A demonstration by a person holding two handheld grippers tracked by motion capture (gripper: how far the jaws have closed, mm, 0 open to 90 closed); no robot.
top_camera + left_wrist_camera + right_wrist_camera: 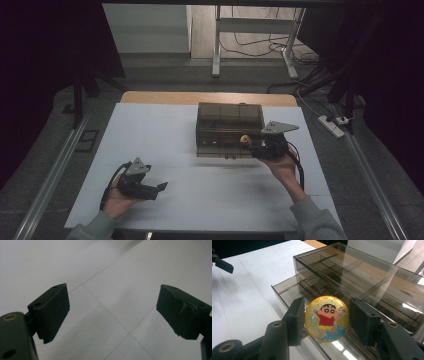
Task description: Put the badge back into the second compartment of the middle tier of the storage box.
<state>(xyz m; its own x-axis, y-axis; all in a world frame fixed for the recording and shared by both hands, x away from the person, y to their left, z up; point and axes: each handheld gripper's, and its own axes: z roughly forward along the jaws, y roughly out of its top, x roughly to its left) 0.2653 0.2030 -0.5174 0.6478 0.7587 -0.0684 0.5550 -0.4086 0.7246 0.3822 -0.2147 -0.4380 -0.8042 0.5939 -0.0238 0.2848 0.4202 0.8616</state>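
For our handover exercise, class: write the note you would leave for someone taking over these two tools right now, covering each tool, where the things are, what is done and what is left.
Right tool: shut on the round cartoon badge, held over the open bottom drawer of the smoky plastic drawer box.
Left tool: open, empty, resting low over the white table, well left of the box.
Done: drawer pulled out, badge picked up and brought to it.
Left, most likely: lower the badge into the drawer, release it, then push the drawer shut.
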